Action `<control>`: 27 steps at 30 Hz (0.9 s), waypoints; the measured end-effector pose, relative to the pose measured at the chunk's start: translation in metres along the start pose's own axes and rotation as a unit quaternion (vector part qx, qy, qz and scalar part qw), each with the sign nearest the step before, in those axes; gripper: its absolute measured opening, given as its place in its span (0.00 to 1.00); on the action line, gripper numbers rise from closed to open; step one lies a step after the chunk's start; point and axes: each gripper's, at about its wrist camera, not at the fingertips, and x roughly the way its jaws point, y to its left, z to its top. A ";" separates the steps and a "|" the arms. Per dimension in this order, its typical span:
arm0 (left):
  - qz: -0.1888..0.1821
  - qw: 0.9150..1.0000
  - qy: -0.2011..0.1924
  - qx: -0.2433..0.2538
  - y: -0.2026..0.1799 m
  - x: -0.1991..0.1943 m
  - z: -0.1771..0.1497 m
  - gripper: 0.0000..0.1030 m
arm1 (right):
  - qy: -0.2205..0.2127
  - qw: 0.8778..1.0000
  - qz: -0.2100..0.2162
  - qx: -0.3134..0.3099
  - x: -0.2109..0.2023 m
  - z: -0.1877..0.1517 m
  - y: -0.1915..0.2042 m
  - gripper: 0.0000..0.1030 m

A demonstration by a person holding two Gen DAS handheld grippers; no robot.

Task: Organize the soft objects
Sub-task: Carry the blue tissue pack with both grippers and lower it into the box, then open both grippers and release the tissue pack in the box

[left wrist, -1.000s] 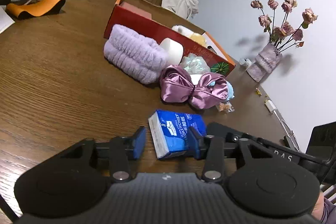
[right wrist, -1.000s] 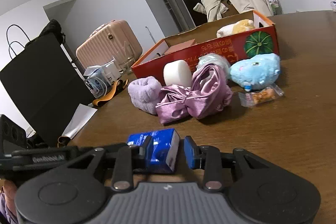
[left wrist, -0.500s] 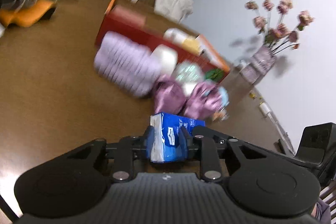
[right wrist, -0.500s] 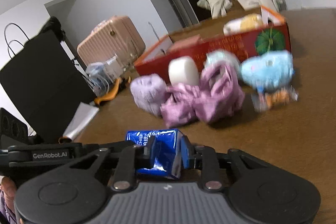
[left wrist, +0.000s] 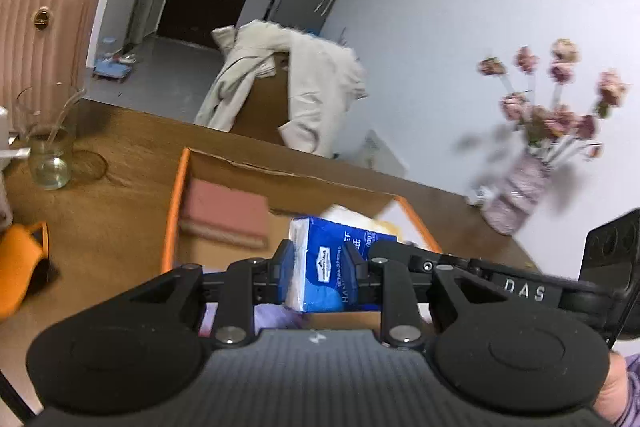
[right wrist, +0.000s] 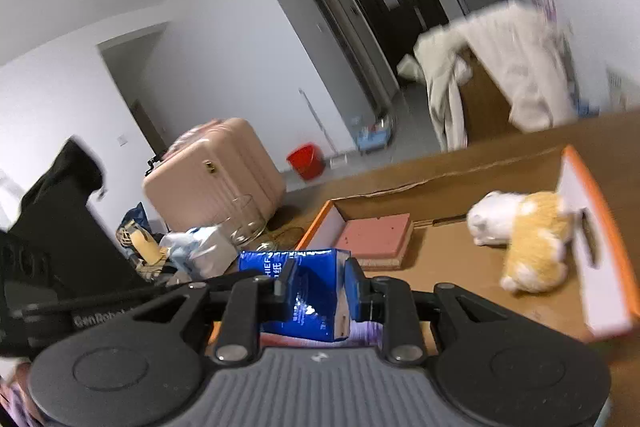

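The cardboard box (right wrist: 576,211), open-topped with orange rims, is seen on the wooden worktop (left wrist: 120,131) ahead of and below both pairs of tongs. Part of the task appears done: a pink sponge block (right wrist: 376,239) is lying at the box's left end, and a white and orange plush toy (right wrist: 524,235) is lying near its right end wall, with bare cardboard floor between them. A strip of lilac fabric (left wrist: 276,321) is glimpsed just under the left tongs; what else is left on the worktop to be sorted cannot be told, since that area is hidden behind the tongs.

The step in hand is judged to be the delivery of the blue tissue pack (left wrist: 324,267) into the box. The pack is held off the worktop by both tools at once. The left tongs (left wrist: 318,267) are pinched onto it, with the pack's white end facing the camera. The right tongs (right wrist: 318,287) are likewise closed on the pack from the opposite side, and the wrapper is creased between their pads. The pack seems to be over the box's near edge, forward of which the free floor lies. Lowering and releasing it are judged to remain.
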 end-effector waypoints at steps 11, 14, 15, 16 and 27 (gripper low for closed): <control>0.101 0.990 0.087 0.056 0.046 0.098 0.012 0.33 | 0.131 0.978 -0.023 0.160 0.144 0.013 -0.067 0.23; 0.093 0.992 0.058 0.069 0.047 0.087 0.012 0.46 | 0.126 0.986 -0.031 0.108 0.146 0.016 -0.050 0.23; 0.089 0.992 0.049 0.072 0.045 0.082 0.012 0.46 | 0.125 0.987 -0.036 0.092 0.145 0.015 -0.044 0.23; 0.085 0.992 0.043 0.079 0.042 0.077 0.013 0.47 | 0.129 0.987 -0.035 0.083 0.146 0.016 -0.039 0.23; 0.113 0.987 -0.009 0.112 0.013 0.003 0.029 0.55 | 0.080 0.995 -0.061 0.001 0.045 0.036 -0.006 0.31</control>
